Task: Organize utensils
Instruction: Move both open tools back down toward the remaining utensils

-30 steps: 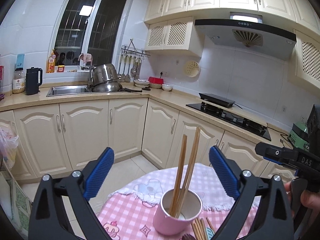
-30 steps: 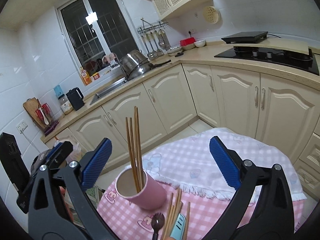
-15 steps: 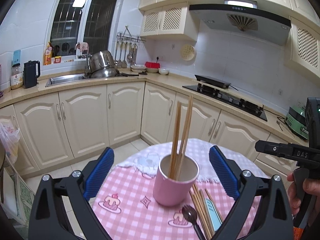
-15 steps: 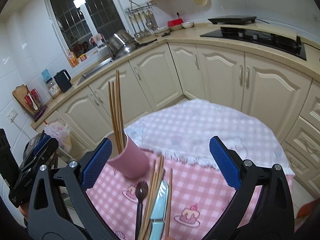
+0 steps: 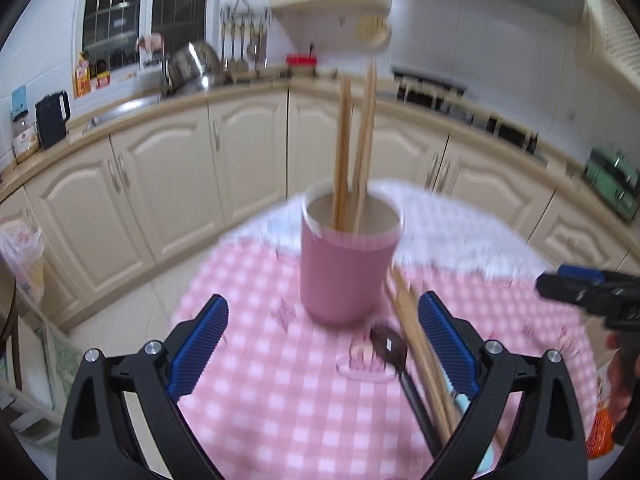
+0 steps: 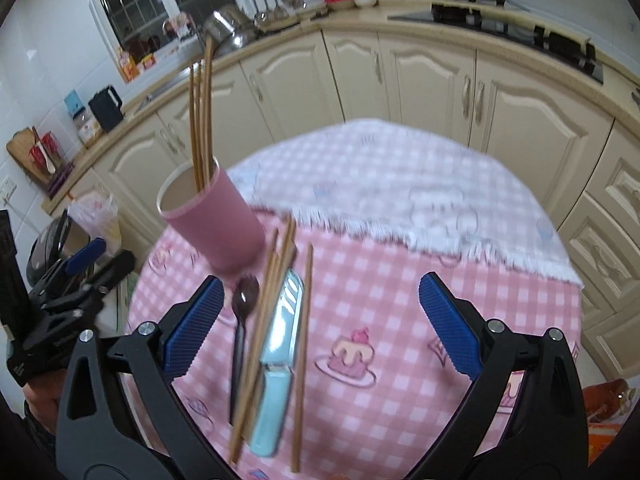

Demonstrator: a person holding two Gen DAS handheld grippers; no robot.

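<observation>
A pink cup (image 5: 346, 268) stands on the pink checked tablecloth (image 5: 280, 380) with several wooden chopsticks (image 5: 354, 140) upright in it. It also shows in the right wrist view (image 6: 218, 220). Loose chopsticks (image 6: 268, 320), a dark spoon (image 6: 242, 320) and a light blue knife (image 6: 280, 364) lie beside the cup. My left gripper (image 5: 324, 344) is open and empty, just in front of the cup. My right gripper (image 6: 320, 328) is open and empty above the loose utensils.
The round table (image 6: 400, 184) has a white cloth on its far half. Cream kitchen cabinets (image 6: 420, 76) curve behind it, with a hob (image 6: 500, 16) and sink (image 5: 120, 110) on the counter. An orange packet (image 6: 608, 400) lies at the table's right edge.
Both grippers have tilted down and moved closer to the table. The cup and loose utensils now look larger and sit between the fingers. Both stay open.
</observation>
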